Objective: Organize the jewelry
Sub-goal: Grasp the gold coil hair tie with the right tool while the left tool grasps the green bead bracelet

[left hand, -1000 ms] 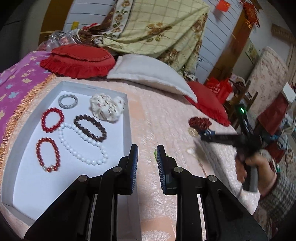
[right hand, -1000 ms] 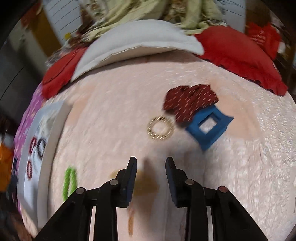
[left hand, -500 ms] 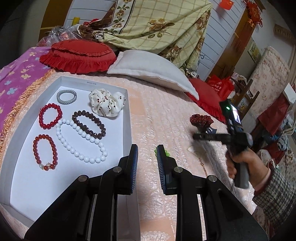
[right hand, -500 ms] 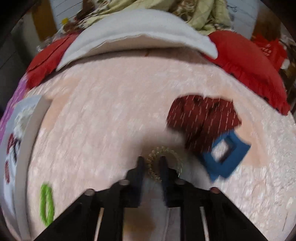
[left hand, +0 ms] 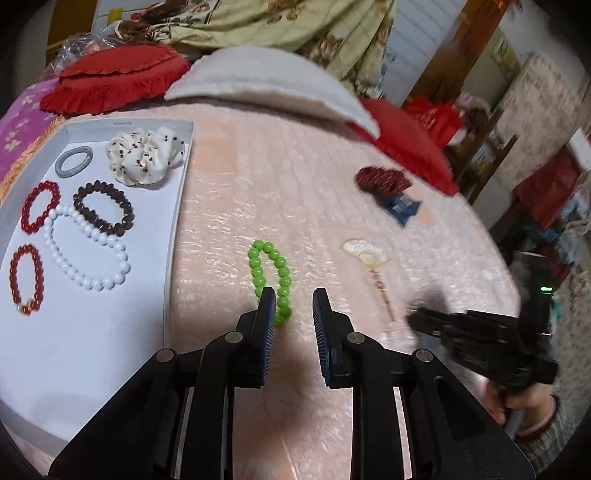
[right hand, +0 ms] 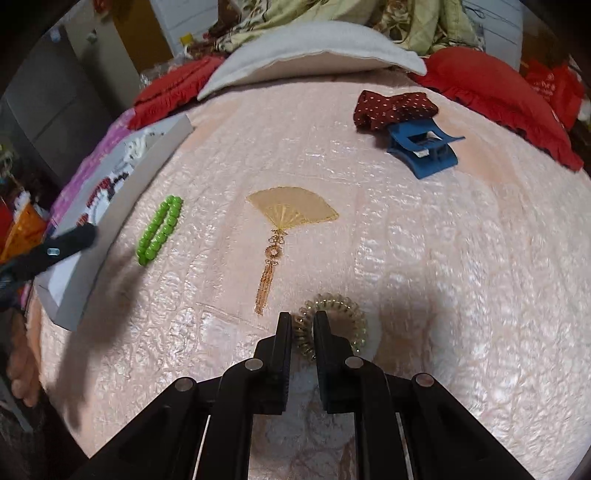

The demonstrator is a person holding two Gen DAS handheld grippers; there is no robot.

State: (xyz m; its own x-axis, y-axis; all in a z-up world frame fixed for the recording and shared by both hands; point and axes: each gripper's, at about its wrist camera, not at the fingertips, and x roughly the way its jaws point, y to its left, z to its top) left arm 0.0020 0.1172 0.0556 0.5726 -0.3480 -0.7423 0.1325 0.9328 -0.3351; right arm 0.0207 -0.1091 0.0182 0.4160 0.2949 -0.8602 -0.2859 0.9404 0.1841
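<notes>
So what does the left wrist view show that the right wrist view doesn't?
Only the left wrist view shows the white tray's contents clearly: red, brown and white bead bracelets, a grey ring, a white scrunchie.

Only the right wrist view shows the right hand-held gripper shut on the clear spiral hair tie.

Both show the green bead bracelet, blue claw clip and dark red scrunchie.

bed: pink quilted bedspread with embroidered gold fan | head end: white pillow, red ruffled cushions either side | behind: floral blanket heaped | left edge: purple cloth
</notes>
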